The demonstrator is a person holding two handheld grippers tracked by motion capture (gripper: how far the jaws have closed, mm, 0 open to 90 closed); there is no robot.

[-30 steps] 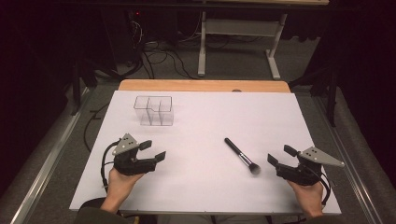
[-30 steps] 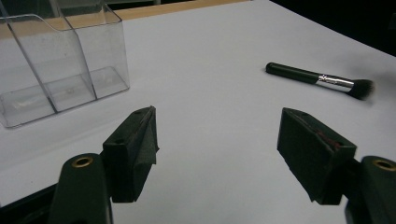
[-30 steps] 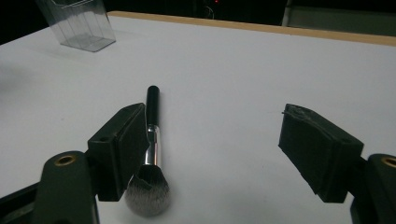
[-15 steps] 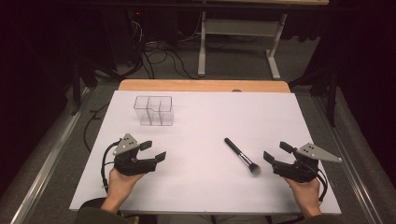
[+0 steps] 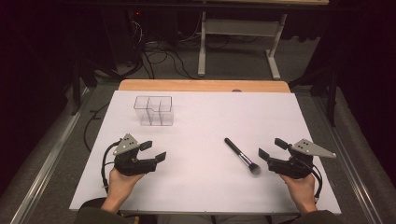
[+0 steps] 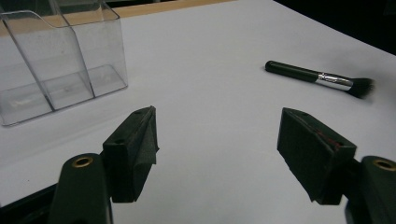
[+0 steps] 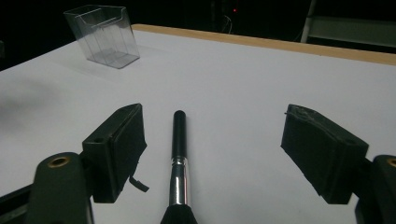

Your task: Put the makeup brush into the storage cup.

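A makeup brush with a black handle, silver ferrule and dark bristles lies on the white table sheet, right of centre. My right gripper is open just right of the bristle end. In the right gripper view the brush lies between the jaws of the right gripper, closer to the left one, with its handle pointing away. A clear plastic organizer stands at the back left. My left gripper is open and holds nothing, in front of the organizer, with the brush farther off.
The sheet's far edge meets a wooden strip. Beyond it are dark floor, cables and a metal table frame. A metal rail runs along the left side.
My right gripper has slid left toward the brush, so its bristle end now lies between the jaws. The left gripper has barely moved.
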